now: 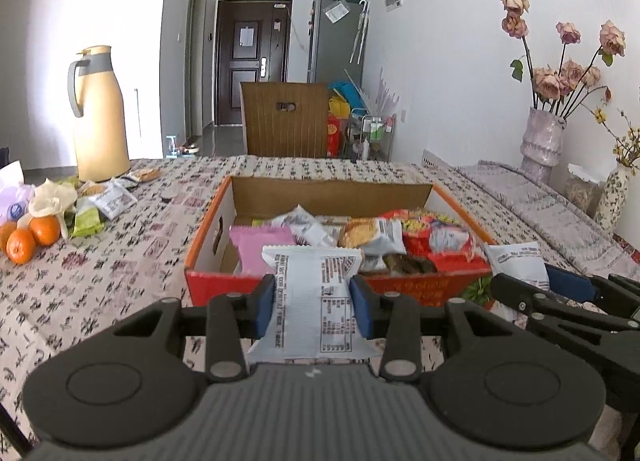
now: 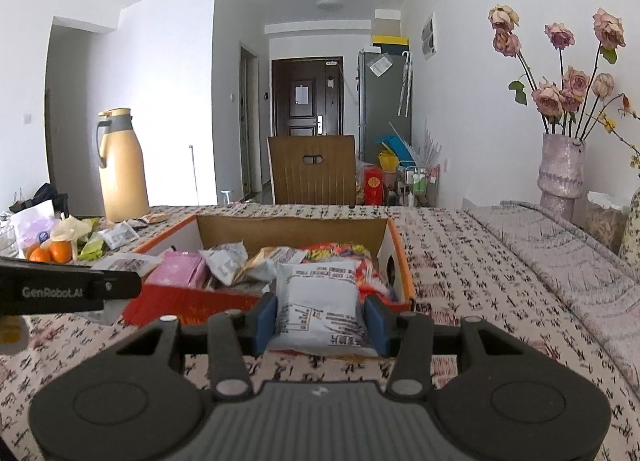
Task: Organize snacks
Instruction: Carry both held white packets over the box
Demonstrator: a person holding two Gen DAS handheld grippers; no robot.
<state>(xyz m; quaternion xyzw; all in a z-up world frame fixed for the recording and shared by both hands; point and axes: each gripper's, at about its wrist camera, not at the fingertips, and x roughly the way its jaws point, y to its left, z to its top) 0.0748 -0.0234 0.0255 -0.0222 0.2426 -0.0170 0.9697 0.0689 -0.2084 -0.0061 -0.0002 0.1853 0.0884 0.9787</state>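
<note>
An open cardboard box with red and orange sides sits mid-table, holding several snack packets. My left gripper is shut on a white snack packet, held just in front of the box's near wall. To its right, my right gripper shows with a second white packet. In the right wrist view my right gripper is shut on that puffy white packet, in front of the same box. The left gripper's arm reaches in from the left.
A beige thermos jug stands far left, with loose packets and oranges beside it. A vase of dried roses stands at the right wall. A wooden chair is behind the table. The tablecloth is patterned.
</note>
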